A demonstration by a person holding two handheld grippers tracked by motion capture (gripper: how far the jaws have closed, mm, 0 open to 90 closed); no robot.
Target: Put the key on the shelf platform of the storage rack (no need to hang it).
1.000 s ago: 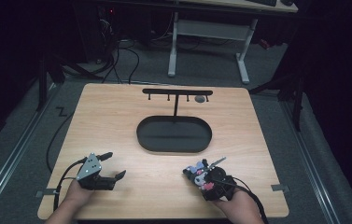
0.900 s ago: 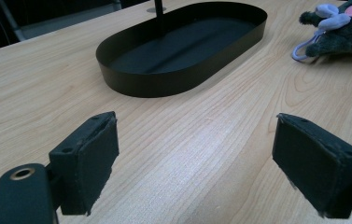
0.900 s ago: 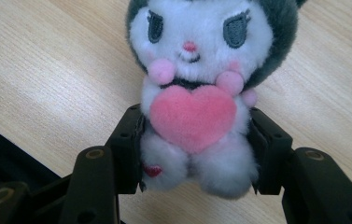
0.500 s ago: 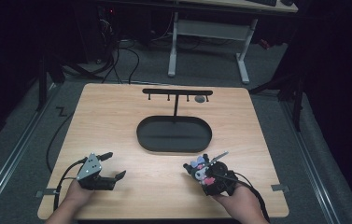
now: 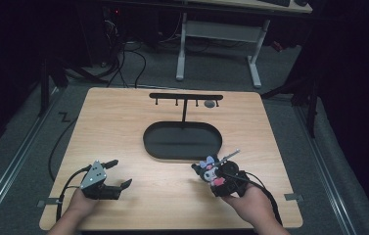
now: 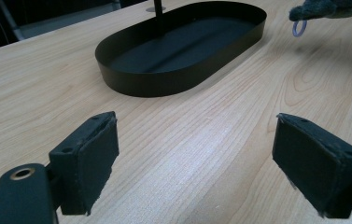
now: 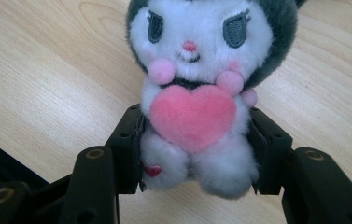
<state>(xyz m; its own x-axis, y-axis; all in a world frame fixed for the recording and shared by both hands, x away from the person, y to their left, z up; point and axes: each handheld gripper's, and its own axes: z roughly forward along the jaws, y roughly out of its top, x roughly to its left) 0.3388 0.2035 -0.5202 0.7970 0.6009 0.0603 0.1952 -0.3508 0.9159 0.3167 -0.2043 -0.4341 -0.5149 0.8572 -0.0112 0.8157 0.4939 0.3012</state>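
You are holding the plush (image 7: 192, 100) in your right gripper (image 7: 194, 154). Its two jaws are pressing on the lower body of the toy, one on each side, so the head and the pink heart are sticking out in front of the pads (image 7: 128, 149). In the high view the plush (image 5: 208, 170) is sitting at the tip of the right gripper (image 5: 217, 180), just above the table (image 5: 123, 127), near its front right part.

Your left gripper (image 6: 206, 163) is standing with its jaws spread wide and is holding nothing; between them only bare wood is showing. In the high view it (image 5: 113, 177) is resting near the front left of the table, well apart from the toy.

The relation that is deciding the coming move, as I judge it, is this one: the tray (image 5: 182, 140) is lying just beyond the plush and a little to its left, and the stand (image 5: 186, 97) with its hooks is rising from the far side of the tray. So the toy is having to travel forward, away from you, over the tray. The right hand is clearly the nearer one. A small ring (image 6: 298, 27) is hanging from the top of the plush, toward the tray side. The long axis of the toy is pointing up and forward, along the jaws, so the ring end is already leading toward the hooks.

I cannot tell which hook is free, except that something small and grey (image 5: 210, 104) is hanging at the right end.
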